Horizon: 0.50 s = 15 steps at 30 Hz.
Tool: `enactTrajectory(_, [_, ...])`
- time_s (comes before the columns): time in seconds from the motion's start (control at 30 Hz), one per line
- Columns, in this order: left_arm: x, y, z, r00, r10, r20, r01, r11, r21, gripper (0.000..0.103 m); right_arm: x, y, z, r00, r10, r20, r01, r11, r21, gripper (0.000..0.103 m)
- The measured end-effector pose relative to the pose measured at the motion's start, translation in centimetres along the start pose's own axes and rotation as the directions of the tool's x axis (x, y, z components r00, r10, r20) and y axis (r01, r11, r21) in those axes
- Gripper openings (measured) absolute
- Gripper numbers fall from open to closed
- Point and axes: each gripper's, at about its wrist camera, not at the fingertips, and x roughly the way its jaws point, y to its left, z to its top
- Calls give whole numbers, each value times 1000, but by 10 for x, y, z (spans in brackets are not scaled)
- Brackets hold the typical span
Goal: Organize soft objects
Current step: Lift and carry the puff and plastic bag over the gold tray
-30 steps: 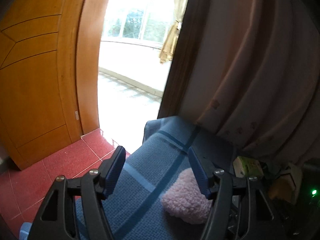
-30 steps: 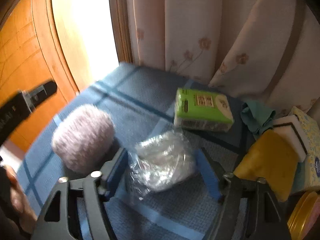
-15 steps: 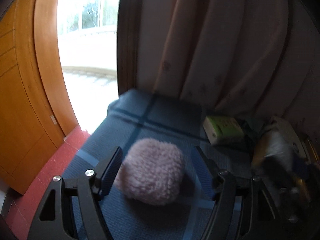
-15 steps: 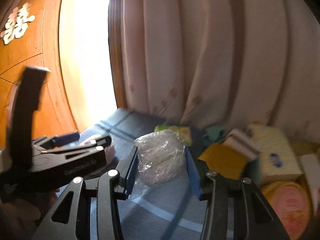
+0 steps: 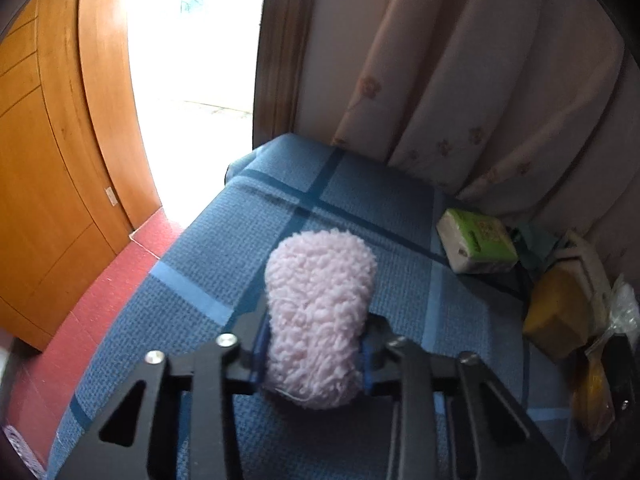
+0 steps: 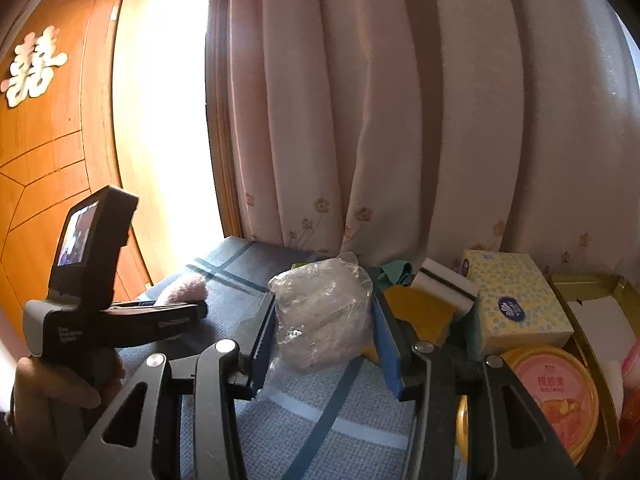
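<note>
Two black handheld grippers, matte, built of flat angular arms with triangular cut-outs. Left gripper [image 5: 314, 354]: silver round-headed screws at the arm pivots, blue pads lining the inner faces of the fingers. Right gripper [image 6: 324, 336]: same black frame, same silver screws, ribbed blue pads [image 6: 385, 340] edged in black. From the right wrist view, left unit seen side-on: grey-black pistol-style body with small white lettering, unreadable, topped by a tilted box with a lit screen [image 6: 76, 236]. Bare hand [image 6: 56, 392] around its grip; no sleeve visible.

Blue cloth [image 5: 360, 196] lies bare leftward — boxes [image 6: 516, 300] crowd right.
</note>
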Motion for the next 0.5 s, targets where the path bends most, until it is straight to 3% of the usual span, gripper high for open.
enactTrajectory(0.13, [-8, 11, -2, 998, -29, 57, 34, 997, -73, 27, -3, 1, -2, 999, -20, 29, 21, 1000, -9, 48])
enactTrajectory(0.23, [-21, 16, -5, 993, -7, 118, 19, 994, -107, 27, -9, 7, -2, 996, -52, 66, 55, 997, -49, 48])
enactTrajectory(0.5, [-57, 1, -15, 954, 88, 285, -68, 995, -77, 27, -20, 9, -3, 993, -69, 95, 76, 994, -78, 48])
